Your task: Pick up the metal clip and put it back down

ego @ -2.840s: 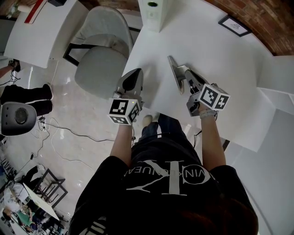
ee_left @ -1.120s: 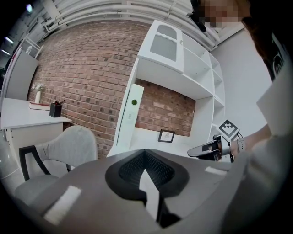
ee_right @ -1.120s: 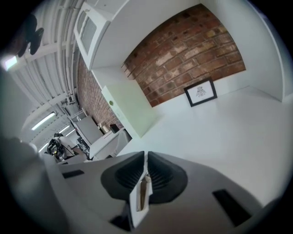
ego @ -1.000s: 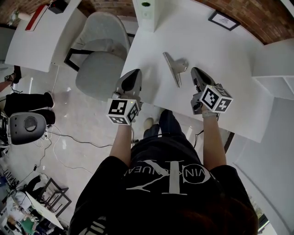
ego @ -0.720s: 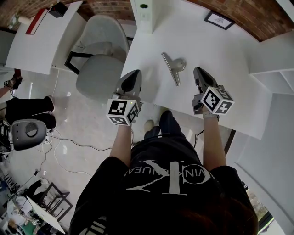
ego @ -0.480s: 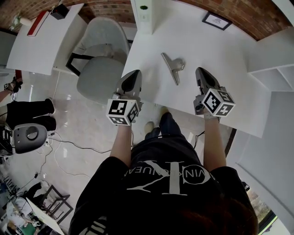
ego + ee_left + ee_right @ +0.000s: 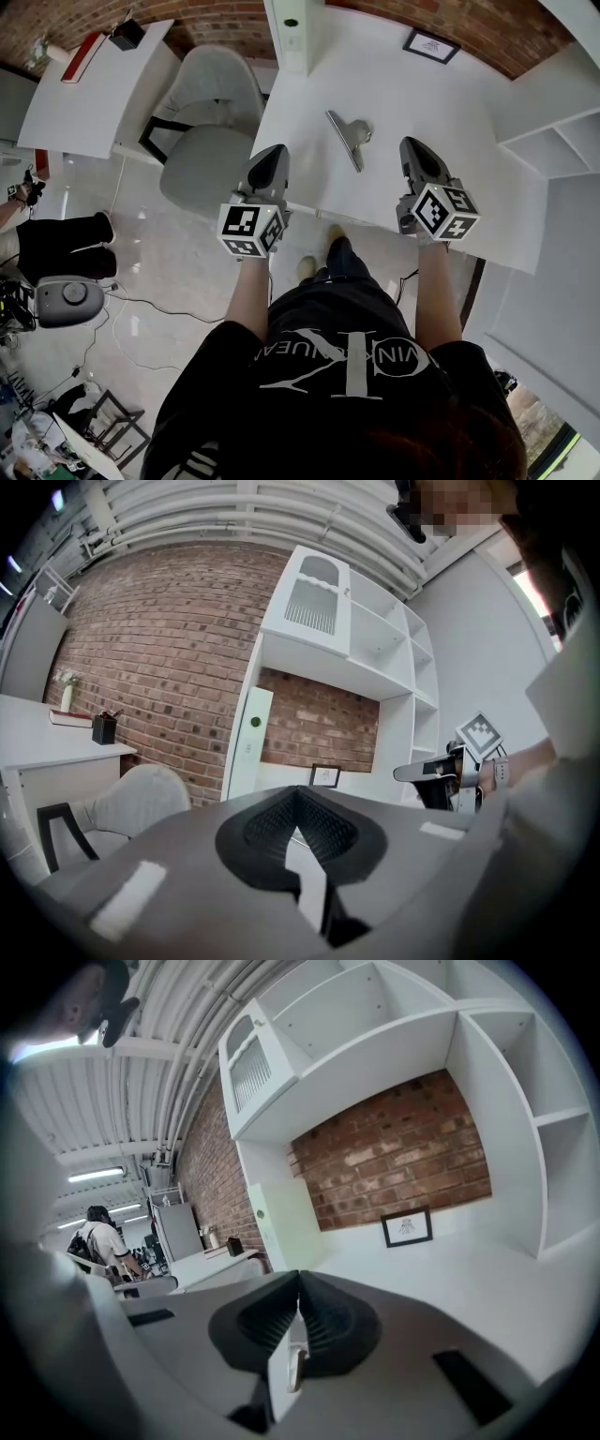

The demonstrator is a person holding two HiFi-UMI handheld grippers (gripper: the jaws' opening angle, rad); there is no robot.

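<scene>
Head view looks down on my two grippers held over the near edge of the white table (image 7: 469, 131), with the metal clip (image 7: 348, 139) lying flat on the tabletop between them and a little farther out, touching neither. My left gripper (image 7: 275, 153) sits at the table's left corner, beside the grey chair (image 7: 211, 112); my right gripper (image 7: 411, 147) is just to the right of the clip, its marker cube (image 7: 438, 212) nearest my wrist. Left gripper view shows my left jaws pressed together with nothing between them, and right gripper view shows my right jaws clenched the same way, empty. A small framed picture (image 7: 431, 45) stands at the far side of the table against the brick wall (image 7: 216, 14), well apart from the clip.
</scene>
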